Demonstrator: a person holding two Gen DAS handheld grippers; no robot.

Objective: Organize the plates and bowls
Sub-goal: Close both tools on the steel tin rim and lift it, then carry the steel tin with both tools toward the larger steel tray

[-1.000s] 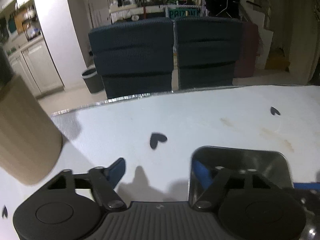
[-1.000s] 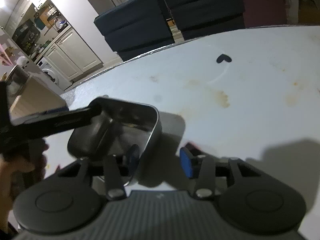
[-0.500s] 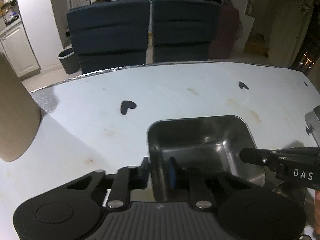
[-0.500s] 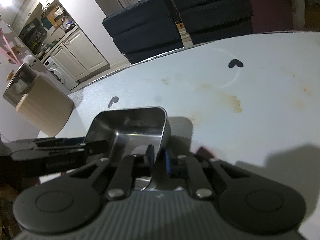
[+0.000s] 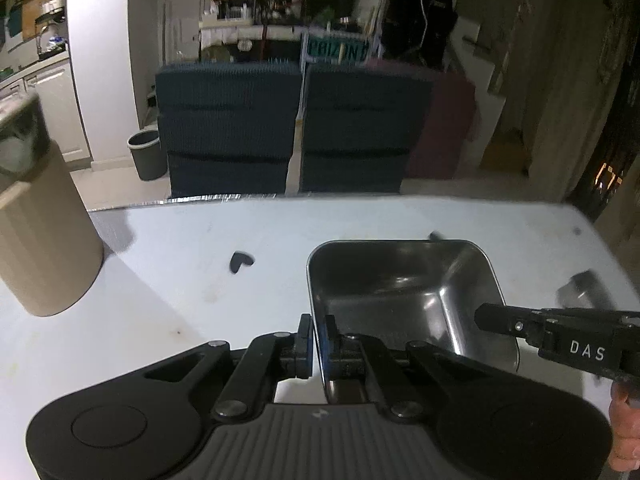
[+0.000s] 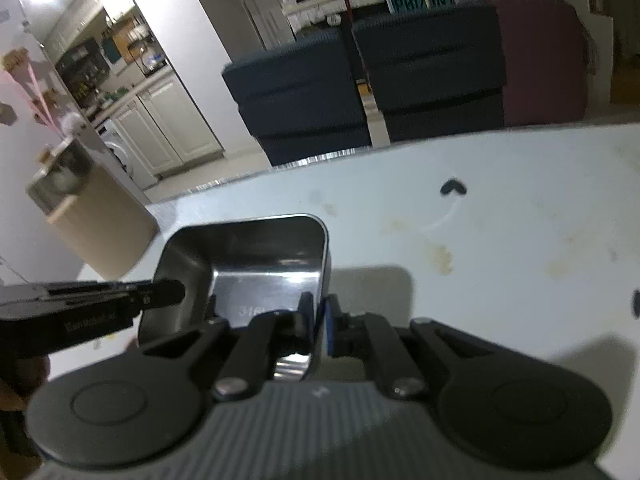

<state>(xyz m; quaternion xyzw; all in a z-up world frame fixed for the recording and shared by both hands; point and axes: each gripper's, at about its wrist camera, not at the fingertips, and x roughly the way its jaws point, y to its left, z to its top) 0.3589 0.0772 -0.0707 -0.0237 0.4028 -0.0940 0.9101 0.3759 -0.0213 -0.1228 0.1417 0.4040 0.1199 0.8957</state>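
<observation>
A rectangular steel bowl (image 5: pixel 400 288) hangs between both grippers just above the white table (image 5: pixel 180 280). My left gripper (image 5: pixel 316 340) has its jaws closing, its blue pads pressed on the bowl's left wall near the front corner. In the right wrist view the same bowl (image 6: pixel 260 256) shows its shiny inside, and my right gripper (image 6: pixel 320 320) is closing too, pads clamped on the right wall. A shadow (image 6: pixel 372 288) falls on the table right of the bowl. The bowl holds nothing.
A beige cylindrical container (image 5: pixel 44 248) stands at the table's left end. Small black heart marks (image 5: pixel 240 261) and brown stains (image 6: pixel 442 258) dot the top. A blurred metal thing (image 5: pixel 584 288) lies far right. Two dark chairs (image 5: pixel 228 128) stand behind the far edge.
Both grippers went from open beside the bowl to shut on its opposite walls. The bowl has risen off the table with them, and the left view has swung right.
</observation>
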